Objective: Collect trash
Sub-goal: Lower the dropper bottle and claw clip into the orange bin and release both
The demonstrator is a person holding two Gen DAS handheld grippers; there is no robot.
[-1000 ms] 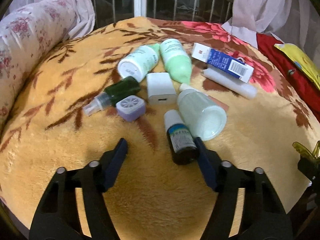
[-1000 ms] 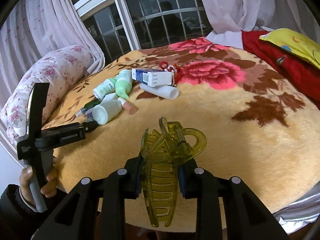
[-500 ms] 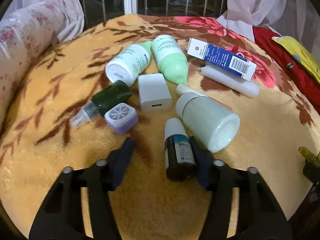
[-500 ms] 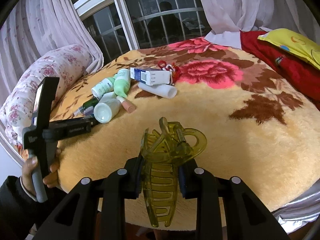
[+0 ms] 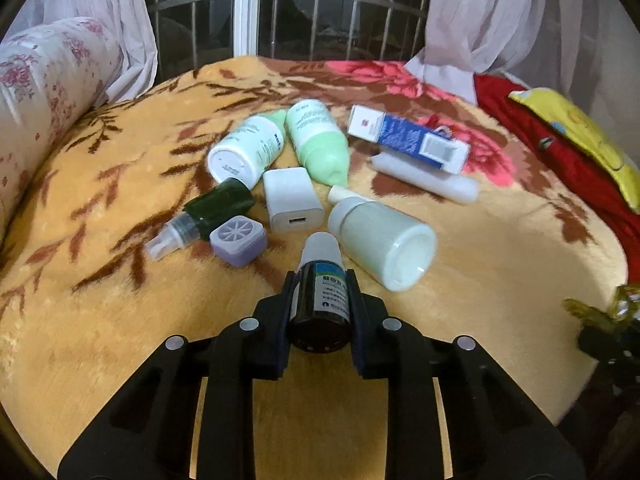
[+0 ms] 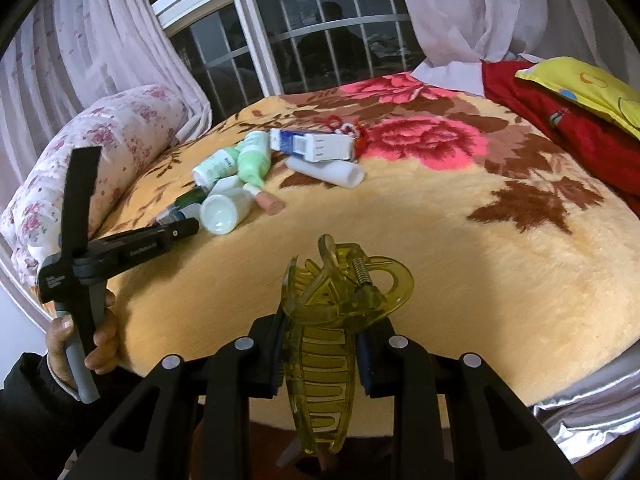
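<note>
My left gripper [image 5: 320, 300] is shut on a small dark bottle [image 5: 322, 300] with a white cap and blue label, at the near edge of a pile on the bed. The pile holds a white jar [image 5: 384, 248], a white charger [image 5: 292, 200], a purple square cap [image 5: 239, 240], a dark green spray bottle [image 5: 208, 212], two pale green bottles [image 5: 320, 142], a blue-white box [image 5: 412, 142] and a white tube [image 5: 428, 178]. My right gripper [image 6: 320, 356] is shut on a yellow hair claw clip [image 6: 332, 320], held above the bed's near edge. The left gripper also shows in the right wrist view [image 6: 132, 246].
The bed is covered by a yellow floral blanket [image 5: 500, 248]. A flowered pillow [image 5: 36, 112] lies at the left. A red cloth [image 6: 560, 128] and a yellow cushion [image 6: 584, 88] lie at the right. A barred window [image 6: 320, 48] with curtains stands behind.
My left gripper moved forward around the small dark bottle and closed on it. My right gripper kept hold of the clip and barely moved.
</note>
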